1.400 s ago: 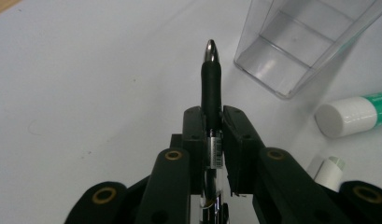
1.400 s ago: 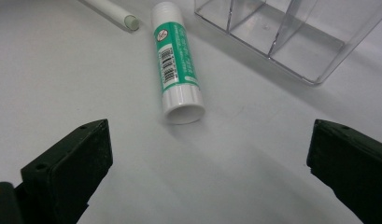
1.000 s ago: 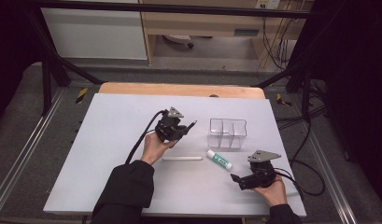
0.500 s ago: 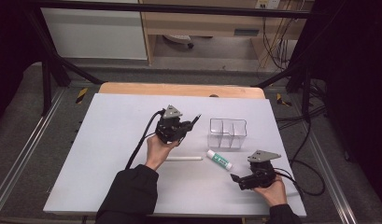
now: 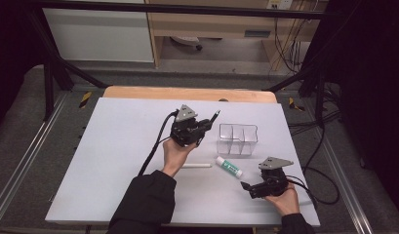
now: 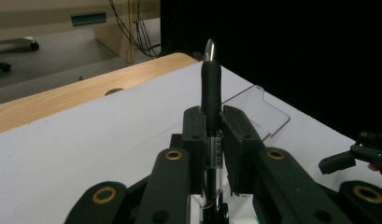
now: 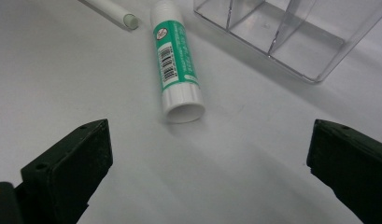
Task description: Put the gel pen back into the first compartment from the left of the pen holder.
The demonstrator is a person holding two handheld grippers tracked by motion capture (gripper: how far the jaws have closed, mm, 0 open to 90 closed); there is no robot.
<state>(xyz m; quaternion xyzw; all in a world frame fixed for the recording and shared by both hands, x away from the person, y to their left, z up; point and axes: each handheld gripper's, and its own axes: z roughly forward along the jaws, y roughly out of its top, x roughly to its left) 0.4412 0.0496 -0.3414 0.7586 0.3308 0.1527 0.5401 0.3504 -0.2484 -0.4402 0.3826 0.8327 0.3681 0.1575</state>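
My left gripper (image 5: 205, 126) is held above the table's middle, shut on a black pen (image 6: 210, 88) whose silver tip points up and away between the jaws; the pen (image 5: 214, 117) pokes toward the clear organizer. My left gripper (image 6: 211, 128) clamps the pen's barrel. A clear three-compartment organizer (image 5: 237, 139) stands just right of it, empty. A green-and-white glue stick (image 5: 229, 166) lies in front of the organizer, and a white tube (image 5: 195, 165) lies to its left. My right gripper (image 5: 245, 186) rests low at the front right, open, its jaws wide apart before the glue stick (image 7: 176, 65).
The white table top (image 5: 114, 161) has free room on its left half. A wooden strip (image 5: 187, 93) borders the far edge. Black cables trail off the right side (image 5: 324, 175). The organizer (image 7: 282, 32) and the white tube (image 7: 111, 11) lie beyond the glue stick in the right gripper view.
My left gripper has moved a little farther back and to the right with the pen, closer to the organizer. The right gripper has stayed where it was.
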